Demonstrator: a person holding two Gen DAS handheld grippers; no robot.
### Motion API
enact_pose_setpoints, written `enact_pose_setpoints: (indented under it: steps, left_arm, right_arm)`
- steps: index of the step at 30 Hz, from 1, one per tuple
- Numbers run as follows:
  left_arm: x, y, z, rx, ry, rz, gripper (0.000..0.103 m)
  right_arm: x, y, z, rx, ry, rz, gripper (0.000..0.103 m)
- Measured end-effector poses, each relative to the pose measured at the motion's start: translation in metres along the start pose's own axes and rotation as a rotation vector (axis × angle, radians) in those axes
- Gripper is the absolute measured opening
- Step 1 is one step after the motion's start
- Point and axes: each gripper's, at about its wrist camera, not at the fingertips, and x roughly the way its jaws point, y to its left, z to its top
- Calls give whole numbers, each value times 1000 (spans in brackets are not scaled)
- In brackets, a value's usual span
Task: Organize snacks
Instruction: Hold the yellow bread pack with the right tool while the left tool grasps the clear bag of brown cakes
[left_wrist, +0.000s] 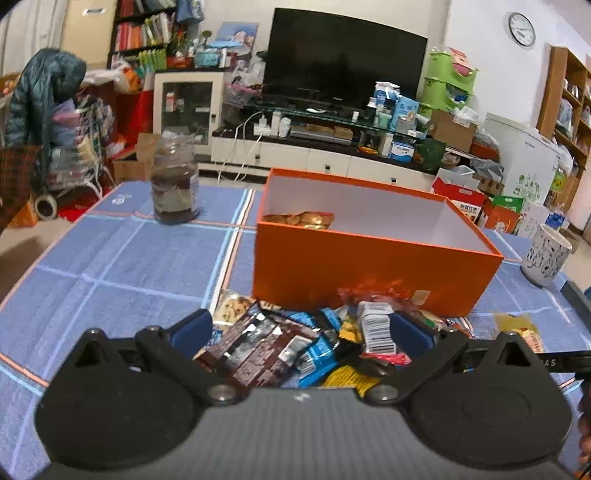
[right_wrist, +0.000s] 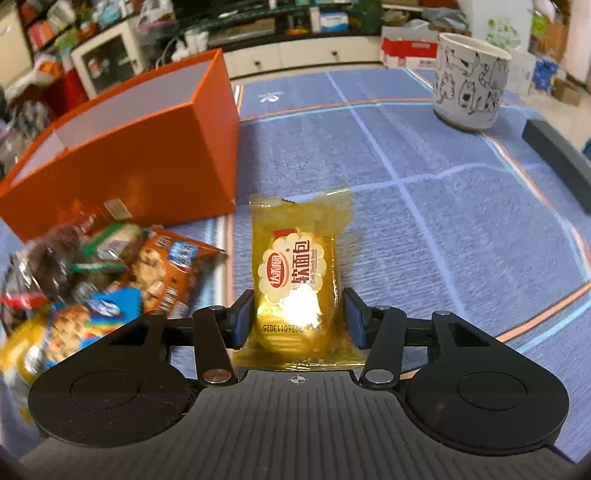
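While the right gripper (right_wrist: 297, 319) is straddling a yellow soft-bread packet (right_wrist: 295, 273), its two blue pads are sitting narrow, one at each side of the wrapper; whether they are actually pressing it cannot be told. That packet is lying lengthwise between the fingers on the blue checked tablecloth (right_wrist: 461, 221), its far end reaching out past the fingertips. Left of the left finger, a blurred heap of snack packets (right_wrist: 110, 273) is lying against the foot of the orange box (right_wrist: 147, 162). Far ahead and to the right of the fingers, a white cat-print cup (right_wrist: 471, 79) is standing upright.

Across at the left gripper (left_wrist: 301, 326), the fingers are spreading wide over the same snack pile (left_wrist: 295, 343), with brown, blue and yellow wrappers showing between the pads and nothing gripped. Just beyond the fingertips the open orange box (left_wrist: 369, 266) is holding one golden packet (left_wrist: 301, 219) in its far left corner. Farther ahead and left of the fingers, a glass jar (left_wrist: 174, 181) is standing upright on the cloth.
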Motion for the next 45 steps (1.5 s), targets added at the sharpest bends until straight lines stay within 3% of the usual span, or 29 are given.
enact_pose_setpoints:
  steps: [6, 11, 22, 30, 38, 45]
  left_arm:
    - [14, -21, 3, 35, 0, -7, 101]
    - [32, -44, 3, 81, 6, -31, 101]
    - [64, -65, 4, 90, 60, -38, 100]
    - [77, -74, -1, 134, 103, 25, 100]
    - [84, -78, -3, 126, 125, 26, 100]
    - [87, -78, -6, 132, 138, 15, 85]
  right_arm:
    - [-1, -1, -2, -64, -20, 14, 41]
    - [0, 7, -11, -144, -62, 8, 54]
    - [2, 5, -12, -161, -92, 20, 55]
    - [3, 6, -11, -152, -88, 15, 56]
    - [4, 7, -11, -150, -89, 7, 57]
    - [4, 7, -10, -149, -85, 9, 58]
